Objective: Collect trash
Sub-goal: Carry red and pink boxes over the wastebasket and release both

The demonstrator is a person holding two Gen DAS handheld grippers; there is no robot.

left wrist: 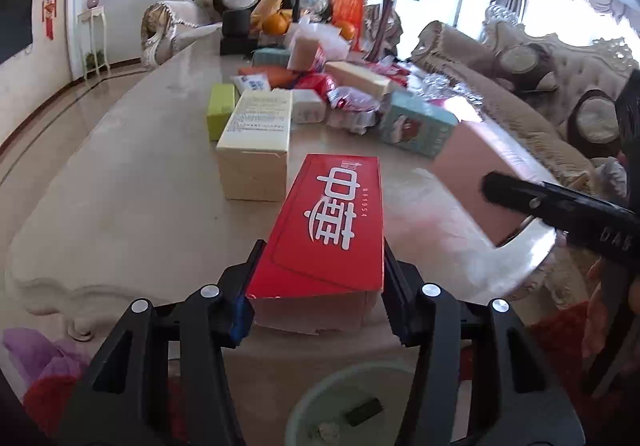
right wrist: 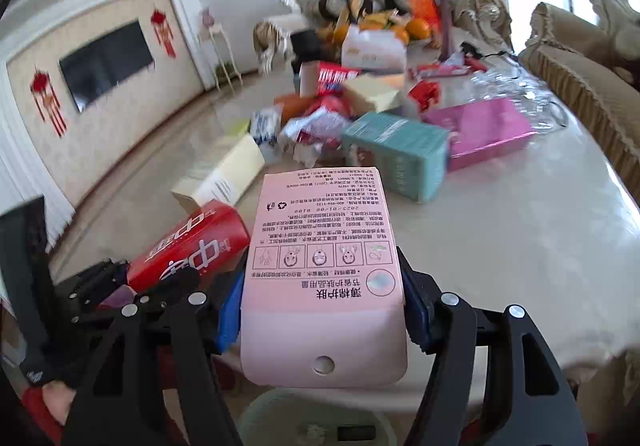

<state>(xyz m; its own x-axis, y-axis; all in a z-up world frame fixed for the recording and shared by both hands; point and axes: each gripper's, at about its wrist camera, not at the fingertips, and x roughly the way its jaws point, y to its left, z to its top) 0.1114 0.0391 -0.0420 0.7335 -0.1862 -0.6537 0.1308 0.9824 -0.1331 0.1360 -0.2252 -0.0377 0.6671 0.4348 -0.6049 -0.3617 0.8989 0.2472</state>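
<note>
currently left gripper (left wrist: pixel 318 282) clamps the red box (left wrist: pixel 332 222) by its near end; right gripper (right wrist: pixel 322 300) clamps the pink box (right wrist: pixel 324 246). both boxes over the table (left wrist: pixel 120 206) edge, bin (left wrist: pixel 320 406) directly below.

Pale marble table (left wrist: pixel 120 214) — cream box (left wrist: pixel 256 150), teal box (right wrist: pixel 396 154), wrapper pile (left wrist: pixel 352 102)

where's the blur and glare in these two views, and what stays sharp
Left wrist view: red box between the fingers is sharp, the right gripper's finger and pink box smear with motion, window blown out. Right wrist view: pink box print crisp, the trash pile behind is blurred, window glare washes the table; both bend straight lines, fisheye.
</note>
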